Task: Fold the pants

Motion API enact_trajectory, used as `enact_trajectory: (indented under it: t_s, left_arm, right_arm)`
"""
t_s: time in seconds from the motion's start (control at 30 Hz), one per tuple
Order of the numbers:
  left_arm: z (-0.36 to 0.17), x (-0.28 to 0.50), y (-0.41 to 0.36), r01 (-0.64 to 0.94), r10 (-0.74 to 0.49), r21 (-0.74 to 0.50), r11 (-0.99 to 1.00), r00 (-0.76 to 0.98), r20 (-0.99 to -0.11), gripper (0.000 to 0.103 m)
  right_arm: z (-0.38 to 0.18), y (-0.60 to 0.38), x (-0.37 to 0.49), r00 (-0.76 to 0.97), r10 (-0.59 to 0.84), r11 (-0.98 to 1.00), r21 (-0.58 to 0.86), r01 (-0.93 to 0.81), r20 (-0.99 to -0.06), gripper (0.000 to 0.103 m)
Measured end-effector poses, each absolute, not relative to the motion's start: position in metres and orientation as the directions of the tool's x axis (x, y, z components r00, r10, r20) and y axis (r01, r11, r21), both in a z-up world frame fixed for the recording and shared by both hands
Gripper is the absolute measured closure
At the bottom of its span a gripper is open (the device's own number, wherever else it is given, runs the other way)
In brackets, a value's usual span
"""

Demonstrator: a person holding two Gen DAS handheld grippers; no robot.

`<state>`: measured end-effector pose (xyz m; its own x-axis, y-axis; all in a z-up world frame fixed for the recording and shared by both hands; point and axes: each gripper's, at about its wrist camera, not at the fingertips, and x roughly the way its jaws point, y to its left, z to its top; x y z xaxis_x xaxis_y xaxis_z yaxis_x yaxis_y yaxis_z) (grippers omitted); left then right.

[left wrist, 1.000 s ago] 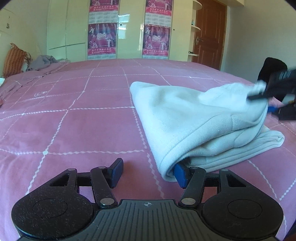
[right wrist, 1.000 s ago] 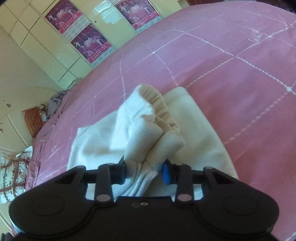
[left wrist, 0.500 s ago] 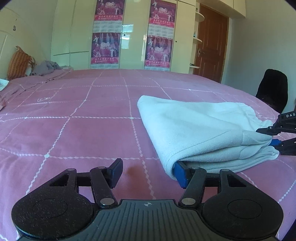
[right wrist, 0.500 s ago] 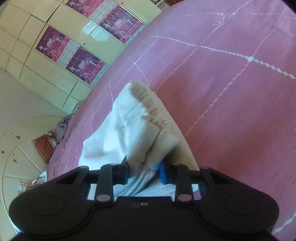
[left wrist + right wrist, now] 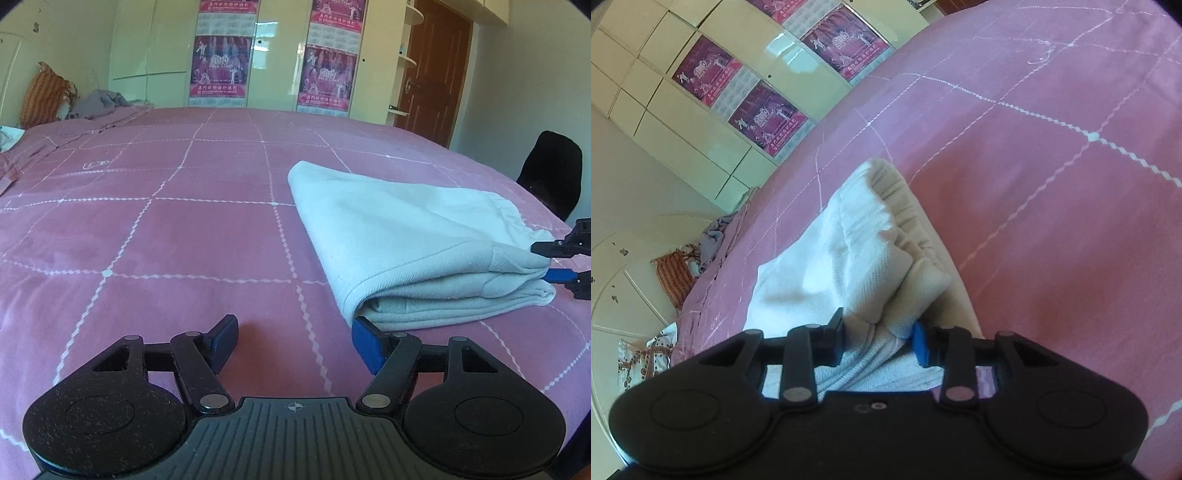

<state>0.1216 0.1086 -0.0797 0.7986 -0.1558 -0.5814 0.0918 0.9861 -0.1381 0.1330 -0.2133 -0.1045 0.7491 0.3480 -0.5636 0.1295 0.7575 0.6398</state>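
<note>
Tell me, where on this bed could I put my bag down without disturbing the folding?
The wide pink bedspread left of the folded pants is bare, up to the rumpled clothes by the far headboard corner. Beyond the waistband, toward the bed's far side, is bare too. Avoid the near corner: both the left gripper and right gripper work there.

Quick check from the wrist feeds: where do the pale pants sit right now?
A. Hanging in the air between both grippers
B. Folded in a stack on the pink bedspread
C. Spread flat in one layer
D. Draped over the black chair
B: the pants lie folded in layers on the pink bedspread, waistband end by the right gripper.
</note>
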Motion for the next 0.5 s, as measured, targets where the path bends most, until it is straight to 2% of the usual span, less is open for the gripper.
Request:
enact_trajectory:
  t_s: [0.07, 0.1, 0.13, 0.23, 0.3, 0.33, 0.37, 0.4, 0.47, 0.5]
  left_arm:
    - [-0.066, 0.111, 0.117, 0.090, -0.184, -0.198, 0.976, 0.832, -0.523, 0.058]
    - [-0.059, 0.113, 0.117, 0.106, -0.207, -0.223, 0.969, 0.843, -0.497, 0.068]
    - [-0.053, 0.118, 0.112, 0.124, -0.224, -0.233, 0.965, 0.852, -0.474, 0.071]
    - [-0.042, 0.151, 0.083, 0.202, -0.284, -0.226, 0.953, 0.852, -0.441, 0.071]
    - [-0.046, 0.178, 0.063, 0.233, -0.323, -0.241, 0.942, 0.826, -0.463, 0.071]
    - [-0.054, 0.193, 0.054, 0.241, -0.340, -0.252, 0.937, 0.792, -0.507, 0.071]
    - [-0.068, 0.209, 0.046, 0.238, -0.348, -0.258, 0.936, 0.737, -0.580, 0.071]
    - [-0.079, 0.215, 0.042, 0.241, -0.346, -0.250, 0.938, 0.713, -0.610, 0.071]
    - [-0.075, 0.215, 0.039, 0.287, -0.351, -0.205, 0.936, 0.715, -0.605, 0.071]
    - [-0.068, 0.215, 0.041, 0.299, -0.353, -0.193, 0.935, 0.719, -0.599, 0.071]
  right_arm:
    - [-0.090, -0.218, 0.122, 0.764, 0.301, 0.808, 0.578, 0.113, -0.570, 0.056]
    - [-0.077, -0.218, 0.116, 0.788, 0.260, 0.848, 0.522, 0.090, -0.558, 0.064]
    - [-0.067, -0.218, 0.110, 0.811, 0.228, 0.877, 0.475, 0.069, -0.539, 0.069]
    - [-0.046, -0.209, 0.116, 0.847, 0.177, 0.941, 0.340, 0.005, -0.501, 0.078]
    - [-0.040, -0.195, 0.128, 0.868, 0.170, 0.963, 0.264, -0.047, -0.466, 0.078]
    - [-0.041, -0.187, 0.136, 0.869, 0.177, 0.971, 0.226, -0.077, -0.463, 0.078]
    - [-0.046, -0.179, 0.145, 0.860, 0.176, 0.979, 0.180, -0.100, -0.480, 0.078]
    - [-0.055, -0.172, 0.154, 0.837, 0.165, 0.985, 0.131, -0.112, -0.521, 0.078]
    - [-0.085, -0.164, 0.175, 0.737, 0.132, 0.990, 0.056, -0.127, -0.662, 0.077]
    - [-0.085, -0.166, 0.174, 0.750, 0.139, 0.989, 0.052, -0.138, -0.647, 0.076]
